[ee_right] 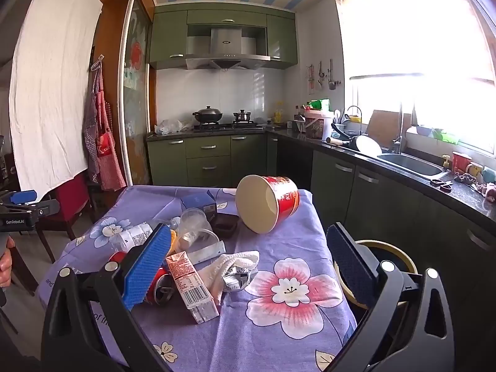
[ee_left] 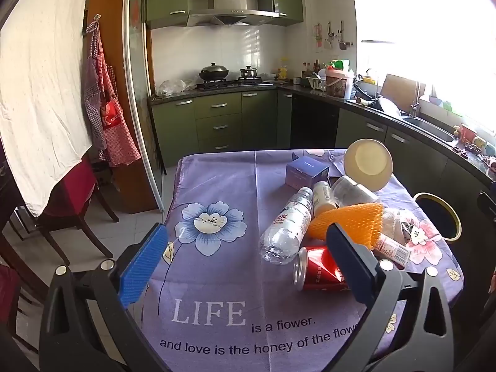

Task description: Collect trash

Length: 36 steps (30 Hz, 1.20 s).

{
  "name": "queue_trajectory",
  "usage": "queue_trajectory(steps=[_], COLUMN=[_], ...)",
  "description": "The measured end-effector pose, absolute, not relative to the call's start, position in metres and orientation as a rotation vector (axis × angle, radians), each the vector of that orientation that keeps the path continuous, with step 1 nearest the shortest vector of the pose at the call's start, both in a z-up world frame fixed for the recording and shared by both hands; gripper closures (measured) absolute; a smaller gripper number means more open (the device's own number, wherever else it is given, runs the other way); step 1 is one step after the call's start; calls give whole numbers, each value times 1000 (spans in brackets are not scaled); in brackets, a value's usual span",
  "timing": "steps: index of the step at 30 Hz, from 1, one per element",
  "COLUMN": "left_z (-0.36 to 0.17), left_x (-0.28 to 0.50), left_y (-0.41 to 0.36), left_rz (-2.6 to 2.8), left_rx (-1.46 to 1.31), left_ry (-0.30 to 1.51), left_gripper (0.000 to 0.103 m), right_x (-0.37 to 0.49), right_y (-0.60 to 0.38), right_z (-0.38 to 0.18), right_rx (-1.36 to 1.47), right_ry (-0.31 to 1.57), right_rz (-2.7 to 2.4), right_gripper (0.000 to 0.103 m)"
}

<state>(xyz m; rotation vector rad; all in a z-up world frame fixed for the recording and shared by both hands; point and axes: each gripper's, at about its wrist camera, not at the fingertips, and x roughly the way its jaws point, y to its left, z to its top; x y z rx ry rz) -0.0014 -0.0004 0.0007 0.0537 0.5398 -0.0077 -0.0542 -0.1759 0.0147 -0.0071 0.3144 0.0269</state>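
Trash lies in a heap on the purple flowered tablecloth (ee_left: pixel 217 279): a clear water bottle (ee_left: pixel 286 226), a crushed red can (ee_left: pixel 319 268), an orange foam net (ee_left: pixel 350 221), a drink carton (ee_right: pixel 192 285), a white tissue (ee_right: pixel 229 263), a clear plastic cup (ee_right: pixel 195 229), a blue box (ee_left: pixel 307 172) and a tipped red paper bowl (ee_right: pixel 272 203). My left gripper (ee_left: pixel 246 229) hovers open at the table's near left, short of the bottle and can. Over the near right of the table, my right gripper (ee_right: pixel 248 231) is open and empty, with the carton and tissue ahead.
A round bin (ee_right: pixel 384 257) with a yellow rim stands against the table's right side. Green kitchen cabinets (ee_right: pixel 365 192) and a dark counter with a sink (ee_right: pixel 412 162) run along the right. A dark wooden chair (ee_left: pixel 74 198) stands to the left. A person's hand (ee_right: pixel 6 260) shows at the left edge.
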Motion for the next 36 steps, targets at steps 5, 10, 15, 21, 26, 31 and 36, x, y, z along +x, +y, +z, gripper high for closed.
queue_trajectory(steps=[5,10,15,21,26,31,36], left_z=[-3,-4,-6,-7,-6,-7,-9], left_x=[-2,-4,-1,0,0,-1,1], left_y=[0,3,2,1,1,1,-2], left_rz=[-10,-15,-19,-19,-21,-24,-24], left_rx=[52,48,55,55,55,55,61], left_ry=[540,544,548,549,550,552,557], left_gripper=[6,6,6,6,6,6,6], right_x=[-53,-51,-49,-48,-48,-48,-48], right_y=[-177,-178,-178,-179,-179,-178,-178], right_z=[14,10,10,8,8,7,8], right_rx=[4,1,7,10,9,9,10], right_ry=[317,325,324,326,327,327,329], right_rz=[20,18,20,22,21,21,21], right_gripper=[4,4,4,4,4,4,4])
